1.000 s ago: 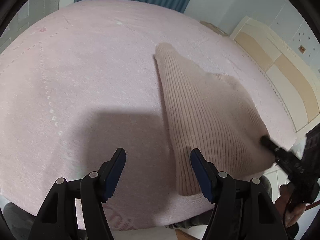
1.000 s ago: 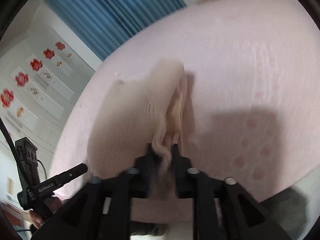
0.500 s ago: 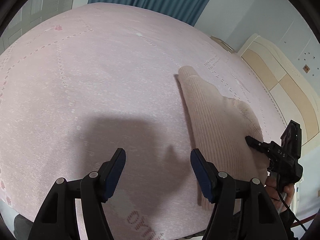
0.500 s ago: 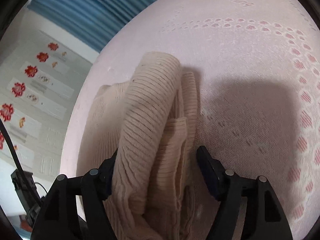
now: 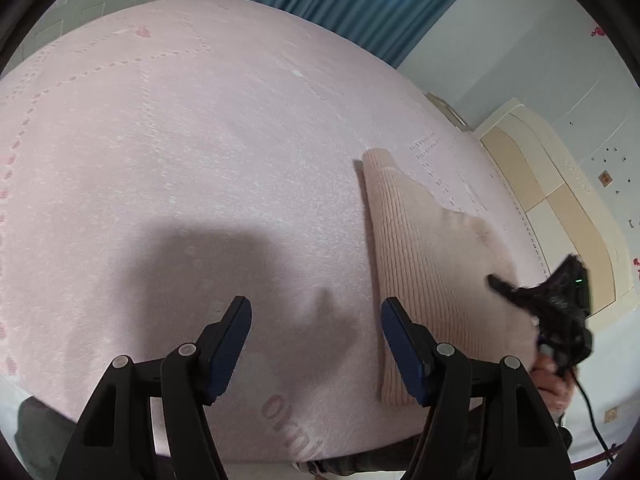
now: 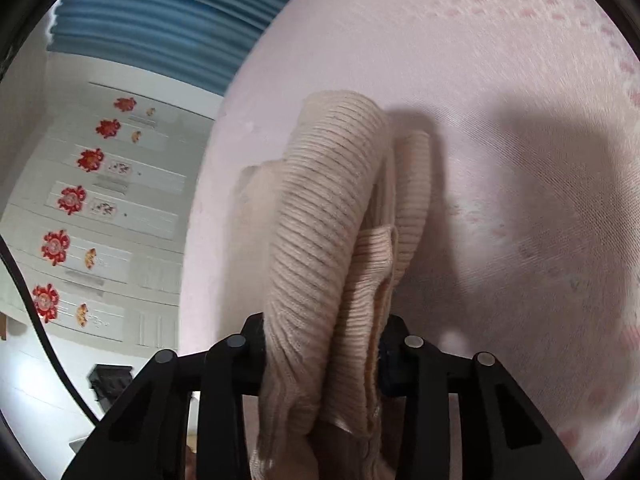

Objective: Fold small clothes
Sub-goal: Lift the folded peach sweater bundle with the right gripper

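The left gripper hovers over the bare pink bedspread with its 2 jaws spread apart and nothing between them. Just to its right, the beige ribbed knit garment lies folded on the bedspread, one edge beside the gripper's right finger. Farther right, at the garment's far side, the right gripper is closing its jaws on the bunched folds of knit; both pads press against the thick bundle between them, which lies on the bed ahead.
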Available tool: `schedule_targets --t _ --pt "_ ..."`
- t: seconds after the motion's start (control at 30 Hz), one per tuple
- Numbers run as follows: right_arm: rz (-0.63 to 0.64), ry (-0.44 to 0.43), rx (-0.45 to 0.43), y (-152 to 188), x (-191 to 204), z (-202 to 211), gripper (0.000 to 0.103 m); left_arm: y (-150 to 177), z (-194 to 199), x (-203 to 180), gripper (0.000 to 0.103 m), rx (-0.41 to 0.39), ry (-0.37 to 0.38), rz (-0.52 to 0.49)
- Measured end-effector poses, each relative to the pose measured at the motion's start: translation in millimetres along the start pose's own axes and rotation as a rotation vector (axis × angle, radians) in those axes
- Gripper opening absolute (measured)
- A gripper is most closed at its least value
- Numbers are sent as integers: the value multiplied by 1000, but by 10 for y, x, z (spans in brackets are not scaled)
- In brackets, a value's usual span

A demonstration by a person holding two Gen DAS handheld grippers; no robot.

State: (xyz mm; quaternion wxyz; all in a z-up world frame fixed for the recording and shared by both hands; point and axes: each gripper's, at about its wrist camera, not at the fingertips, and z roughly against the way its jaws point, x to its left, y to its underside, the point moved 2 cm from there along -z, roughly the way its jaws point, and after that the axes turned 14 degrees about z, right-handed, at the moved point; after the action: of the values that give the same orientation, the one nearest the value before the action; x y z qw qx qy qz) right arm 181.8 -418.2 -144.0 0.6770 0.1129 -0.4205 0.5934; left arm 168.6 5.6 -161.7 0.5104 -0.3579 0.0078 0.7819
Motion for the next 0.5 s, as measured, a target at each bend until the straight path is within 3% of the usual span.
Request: schedule_targets --t 0.13,0.27,0.37,0.5 --pt "65 1 -86 -81 453 323 35 -12 198 81 65 -17 10 7" --pt "110 105 -139 -215 758 590 35 -34 369 214 65 -54 28 20" --pt "174 235 -155 -325 1006 688 35 -79 397 278 65 -71 36 36" --pt "178 264 -164 -512 1287 566 35 -160 399 328 65 -73 67 45"
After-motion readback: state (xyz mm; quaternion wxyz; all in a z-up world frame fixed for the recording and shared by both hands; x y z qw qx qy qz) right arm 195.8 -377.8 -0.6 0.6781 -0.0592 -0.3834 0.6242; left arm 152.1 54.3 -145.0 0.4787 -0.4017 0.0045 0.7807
